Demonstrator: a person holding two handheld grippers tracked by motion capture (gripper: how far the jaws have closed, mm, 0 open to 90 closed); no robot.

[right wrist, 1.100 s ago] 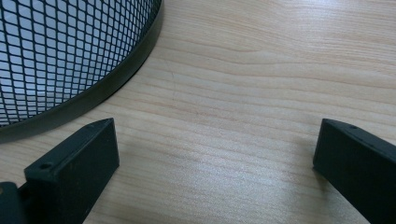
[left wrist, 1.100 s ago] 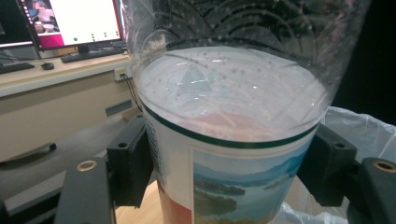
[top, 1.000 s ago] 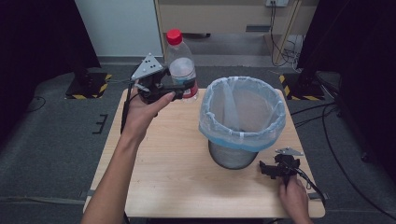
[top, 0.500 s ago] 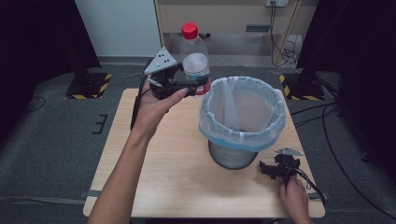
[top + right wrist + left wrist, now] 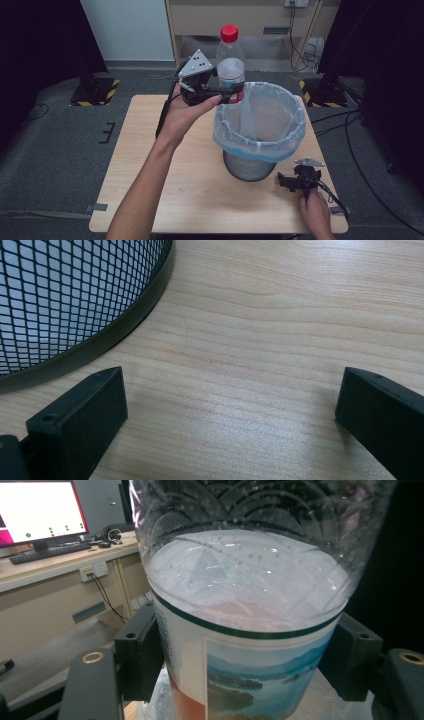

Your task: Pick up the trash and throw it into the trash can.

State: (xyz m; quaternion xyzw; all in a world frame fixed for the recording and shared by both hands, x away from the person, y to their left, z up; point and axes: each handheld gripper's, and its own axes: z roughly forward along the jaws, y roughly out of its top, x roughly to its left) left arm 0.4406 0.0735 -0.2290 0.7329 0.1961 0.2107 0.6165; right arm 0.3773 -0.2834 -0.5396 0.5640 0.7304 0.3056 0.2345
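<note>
- The left hand-held gripper (image 5: 227, 92) clamps an upright plastic water bottle (image 5: 230, 65) at its label, jaws pressed on either side.
- The bottle hangs at the near rim of the mesh wastebasket (image 5: 260, 125), perhaps just above it.
- The right hand-held gripper (image 5: 230, 415) rests on the wooden surface (image 5: 280, 315), jaws spread, wastebasket base just ahead-left.

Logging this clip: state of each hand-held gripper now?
Left hand-held gripper: closed on the plastic bottle.
Right hand-held gripper: open, holding nothing, low over the table.

Looking like a lab or office test room: a lit computer monitor (image 5: 37, 510) and black keyboard (image 5: 47, 552) are sitting on a beige desk (image 5: 55, 570), yellow-black hazard tape (image 5: 95, 92) marking the grey carpeted floor (image 5: 50, 145).
</note>
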